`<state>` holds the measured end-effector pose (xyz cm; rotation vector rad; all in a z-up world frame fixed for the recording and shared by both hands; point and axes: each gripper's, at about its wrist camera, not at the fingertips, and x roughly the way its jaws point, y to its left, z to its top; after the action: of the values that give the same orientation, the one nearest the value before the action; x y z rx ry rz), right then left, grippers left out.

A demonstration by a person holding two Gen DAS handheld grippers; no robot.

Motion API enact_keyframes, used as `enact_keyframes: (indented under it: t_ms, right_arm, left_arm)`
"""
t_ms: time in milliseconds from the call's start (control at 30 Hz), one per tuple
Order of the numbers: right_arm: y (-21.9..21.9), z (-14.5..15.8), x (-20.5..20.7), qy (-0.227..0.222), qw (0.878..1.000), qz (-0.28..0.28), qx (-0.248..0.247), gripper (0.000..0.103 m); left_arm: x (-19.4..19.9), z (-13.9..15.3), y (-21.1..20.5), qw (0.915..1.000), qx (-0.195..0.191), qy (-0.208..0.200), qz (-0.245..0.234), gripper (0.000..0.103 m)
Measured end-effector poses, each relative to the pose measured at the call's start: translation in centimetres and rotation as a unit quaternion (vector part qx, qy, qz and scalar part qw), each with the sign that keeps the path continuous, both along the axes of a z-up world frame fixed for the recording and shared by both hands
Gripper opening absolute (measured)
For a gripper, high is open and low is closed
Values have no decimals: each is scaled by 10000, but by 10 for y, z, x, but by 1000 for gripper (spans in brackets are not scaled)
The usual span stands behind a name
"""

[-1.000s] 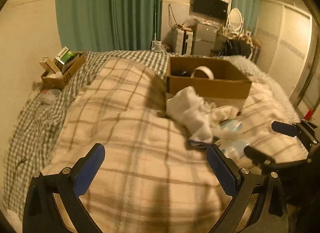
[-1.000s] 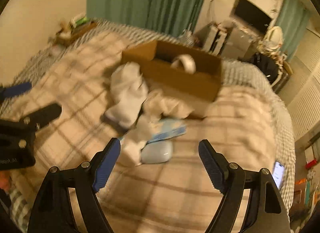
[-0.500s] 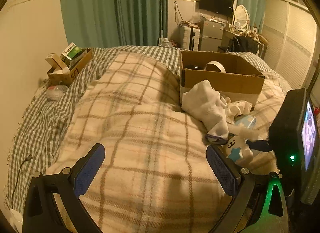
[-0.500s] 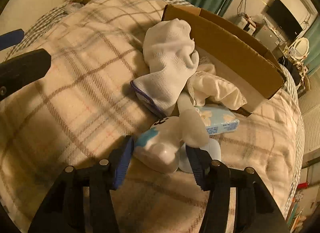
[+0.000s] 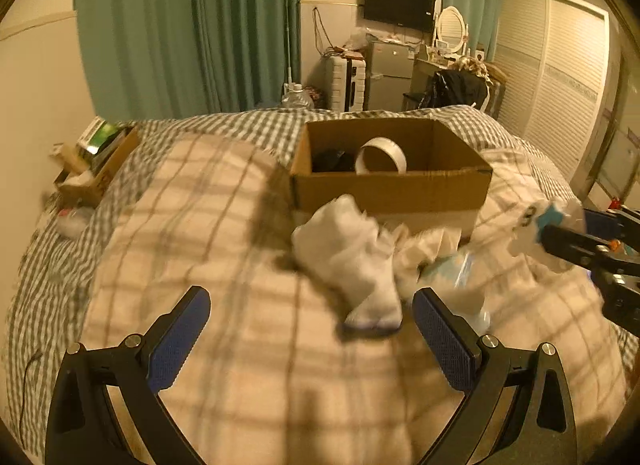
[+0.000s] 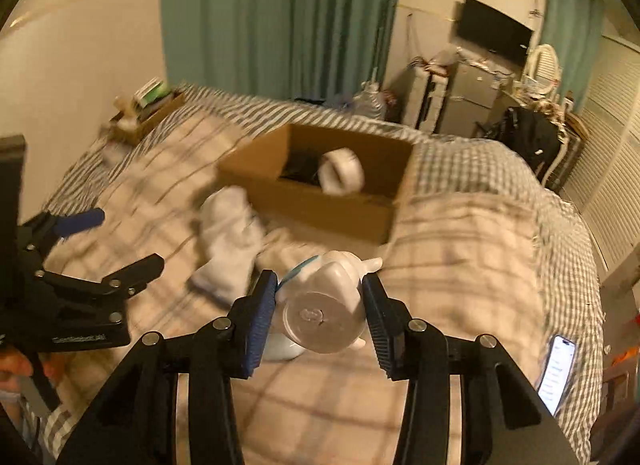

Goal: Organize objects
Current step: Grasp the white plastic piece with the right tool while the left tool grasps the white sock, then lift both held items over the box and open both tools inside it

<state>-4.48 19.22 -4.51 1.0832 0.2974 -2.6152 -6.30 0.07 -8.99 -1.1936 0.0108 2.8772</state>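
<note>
The right tool (image 6: 320, 305) pinches a small white figurine (image 6: 324, 305) between its blue pads, lifted clear of the bed (image 6: 460, 225), its round base facing back toward the wrist. The open cardboard box (image 6: 320, 201) sits ahead of the tool, slightly to its left, already holding a roll of tape (image 6: 342, 175). I'd carry the figurine over the near wall, lower it into free floor space beside the roll, then release. The left tool (image 5: 312, 329) hangs spread above the blanket with the white sock (image 5: 352, 261) just ahead of it, presumably next.
</note>
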Motion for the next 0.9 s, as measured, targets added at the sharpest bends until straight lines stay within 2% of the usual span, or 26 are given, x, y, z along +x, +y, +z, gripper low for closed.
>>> enact_keyframes:
  t_ms: [133, 233, 333, 400, 467, 500, 567, 733, 900]
  right_arm:
    - [14, 3, -28, -16, 9999, -79, -101, 43]
    - [17, -5, -40, -28, 9999, -114, -77, 43]
    - [22, -20, -48, -180, 9996, -80, -224, 43]
    - [23, -32, -51, -307, 9990, -67, -302, 43]
    - [23, -43, -54, -431, 9986, -88, -296, 43]
    - [22, -48, -56, -491, 9983, -103, -285, 43]
    - [21, -52, -55, -524, 9981, -104, -293, 43]
    - [19, -38, -42, -357, 9989, -76, -288, 43]
    - [18, -9, -19, -27, 9994, -69, -323, 43]
  left_arm:
    - [-34, -8, 18, 9998, 6, -86, -169, 103]
    - [-59, -24, 26, 9996, -34, -235, -183, 101]
    - [-76, -43, 23, 9991, -151, -367, 113, 85]
    - [-83, -56, 16, 9973, 302, -657, 85, 75]
    - [-83, -62, 13, 9964, 414, -734, 60, 66]
    - [-80, -61, 15, 9971, 321, -696, 13, 62]
    - [-74, -57, 15, 9974, 284, -657, -35, 44]
    - [-49, -37, 11, 9973, 461, -552, -165, 35]
    - [-26, -3, 9, 9974, 618, -258, -270, 33]
